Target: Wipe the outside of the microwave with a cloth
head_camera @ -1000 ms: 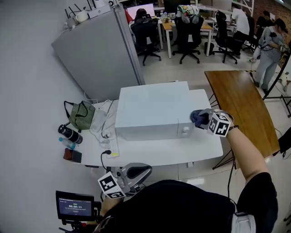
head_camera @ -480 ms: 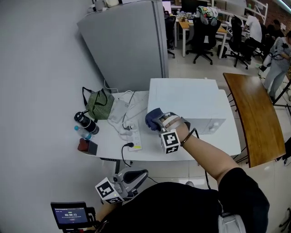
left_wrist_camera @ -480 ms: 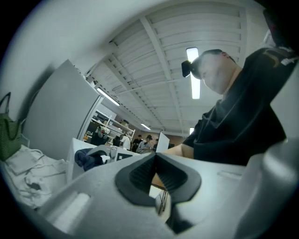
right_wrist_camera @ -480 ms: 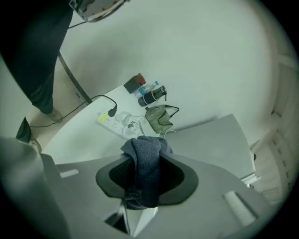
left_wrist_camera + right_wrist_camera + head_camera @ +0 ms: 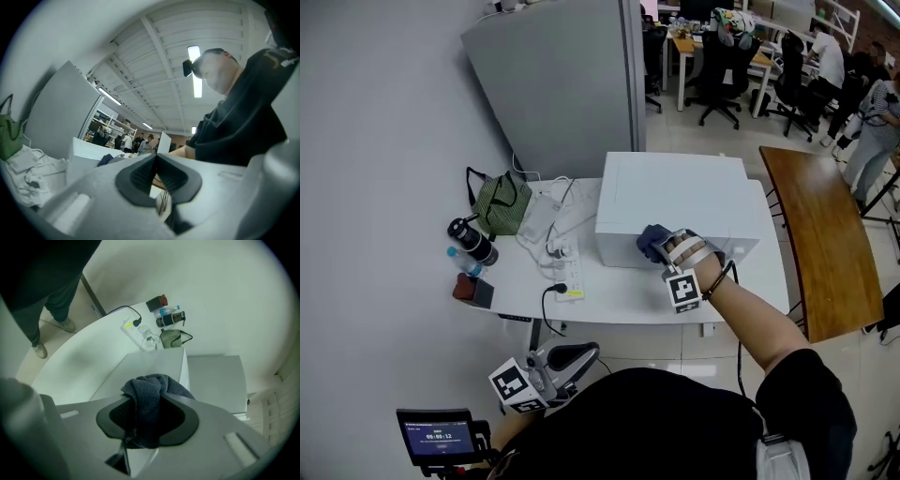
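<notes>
Right gripper (image 5: 664,249) was clamped on the dark cloth (image 5: 651,240), cloth against the front face of the microwave (image 5: 675,192), dead centre in head view. Left gripper (image 5: 581,357) was at 7 o'clock, jaws together, empty. To wipe well: firm even pressure, overlapping passes.

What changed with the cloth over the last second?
The right tongs, shut on the cloth, swept leftwards along the microwave front from its right end to its left, then came partway back. The left tongs stayed low, shut and empty.
</notes>
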`<state>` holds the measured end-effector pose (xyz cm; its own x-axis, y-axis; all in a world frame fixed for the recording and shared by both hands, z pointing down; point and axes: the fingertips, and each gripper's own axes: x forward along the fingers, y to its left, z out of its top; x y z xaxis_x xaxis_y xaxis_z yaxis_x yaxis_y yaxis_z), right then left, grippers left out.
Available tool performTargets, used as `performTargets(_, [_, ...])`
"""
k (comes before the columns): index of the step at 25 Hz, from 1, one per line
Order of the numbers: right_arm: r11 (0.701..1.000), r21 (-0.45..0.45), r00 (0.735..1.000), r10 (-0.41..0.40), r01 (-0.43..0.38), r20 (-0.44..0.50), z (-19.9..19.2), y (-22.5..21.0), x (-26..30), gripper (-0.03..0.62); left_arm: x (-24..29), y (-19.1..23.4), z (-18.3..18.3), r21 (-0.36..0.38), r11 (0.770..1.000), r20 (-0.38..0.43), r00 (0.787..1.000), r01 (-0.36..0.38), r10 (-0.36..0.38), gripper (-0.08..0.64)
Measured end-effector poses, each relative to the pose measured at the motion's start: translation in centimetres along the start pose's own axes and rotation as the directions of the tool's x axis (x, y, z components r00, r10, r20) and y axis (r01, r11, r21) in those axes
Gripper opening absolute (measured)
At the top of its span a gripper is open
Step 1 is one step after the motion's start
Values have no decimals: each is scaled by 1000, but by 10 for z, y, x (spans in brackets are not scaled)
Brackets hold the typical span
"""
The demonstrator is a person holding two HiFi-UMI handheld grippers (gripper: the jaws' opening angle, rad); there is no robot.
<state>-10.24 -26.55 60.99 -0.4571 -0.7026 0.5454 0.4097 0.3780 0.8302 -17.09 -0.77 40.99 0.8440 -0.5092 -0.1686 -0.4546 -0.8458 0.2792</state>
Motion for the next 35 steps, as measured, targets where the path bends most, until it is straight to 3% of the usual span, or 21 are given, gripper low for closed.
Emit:
performTargets(5, [999, 22, 994, 38, -36, -100, -138, 63, -76, 120, 99, -43, -29, -30, 994, -19, 995, 100, -101, 4])
performTargets(9, [996, 62, 983, 76, -66, -169, -214, 102, -118, 117, 151, -68, -42, -50, 987, -42, 987, 153, -155, 3])
performTargets(11, [988, 124, 967, 117, -90, -227, -245, 121, -130, 117, 159, -70, -42, -51, 987, -47, 987, 153, -155, 5])
performTargets(13, [964, 253, 960, 145, -83, -237, -263, 127, -138, 117, 156, -66, -40, -52, 988, -46, 988, 145, -148, 4])
performTargets(15, [900, 429, 981, 145, -77, -129, -239, 120, -144, 117, 144, -59, -39, -56, 989, -37, 990, 134, -136, 4])
performTargets(16, [868, 489, 989, 137, -92, -57, -210, 116, -143, 117, 135, -55, -38, -58, 990, -31, 991, 125, -127, 3])
performTargets(17, [857, 503, 992, 125, -111, 6, -174, 110, -137, 117, 123, -49, -36, -61, 991, -25, 993, 116, -117, 3])
performTargets(18, [874, 470, 993, 107, -120, 54, -133, 103, -125, 117, 110, -43, -35, -64, 992, -20, 994, 106, -107, 3])
performTargets(20, [938, 332, 991, 62, -97, 115, -45, 78, -87, 117, 79, -29, -30, -68, 994, -16, 996, 84, -85, 4])
performTargets(22, [980, 190, 989, 27, -55, 147, 36, 44, -40, 117, 43, -16, -23, -64, 996, -17, 998, 57, -58, 3])
performTargets(26, [999, -36, 989, 15, -10, 147, 146, -2, 43, 118, -24, 7, -17, -60, 998, -41, 999, -2, -1, 3])
performTargets(28, [991, -131, 994, 10, 4, 106, 165, -13, 71, 118, -48, 14, -19, -59, 998, -62, 998, -34, 30, 4])
performTargets(30, [980, -200, 999, 9, 0, 48, 157, -16, 88, 118, -60, 17, -22, -61, 996, -73, 996, -64, 60, 3])
performTargets(35, [966, -255, 999, 31, -37, -30, 78, 17, 62, 118, -24, -1, -25, -71, 996, -72, 996, -48, 43, 4])
